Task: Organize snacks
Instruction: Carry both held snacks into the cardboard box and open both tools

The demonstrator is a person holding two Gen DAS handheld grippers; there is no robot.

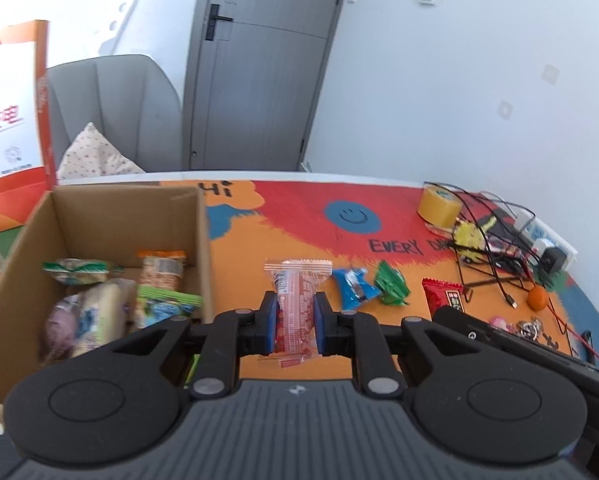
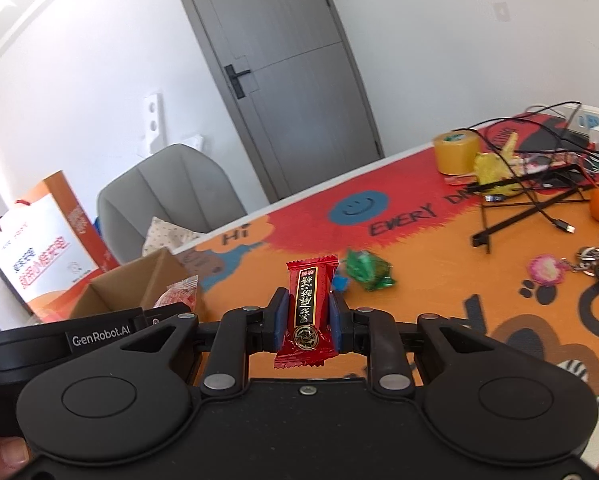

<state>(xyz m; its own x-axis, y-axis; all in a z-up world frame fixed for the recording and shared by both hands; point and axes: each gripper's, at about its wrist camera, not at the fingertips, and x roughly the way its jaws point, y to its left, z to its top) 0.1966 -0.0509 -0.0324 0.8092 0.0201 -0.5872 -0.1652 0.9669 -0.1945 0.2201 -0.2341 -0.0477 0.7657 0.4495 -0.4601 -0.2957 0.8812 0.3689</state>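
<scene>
Left gripper (image 1: 296, 312) is clamped on a clear pink-printed snack pack (image 1: 297, 300) at mid-body, right gripper (image 2: 308, 316) likewise clenched on a red candy pack (image 2: 308, 308), both held up off the table mat (image 1: 299, 236) beside the cardboard box (image 1: 201, 240). Prob v. light, crinkly, slippery film w/ soft-ish filling, so the middle is best gripped, not the crimped ends. Long axes are pointed straight along the fingers, 1 sealed end fwd; blue (image 1: 353, 284) & green (image 1: 391, 282) candies are left on the mat.

Box (image 1: 99, 216) left on mat (image 1: 299, 208); candies (image 1: 391, 284) right.
</scene>
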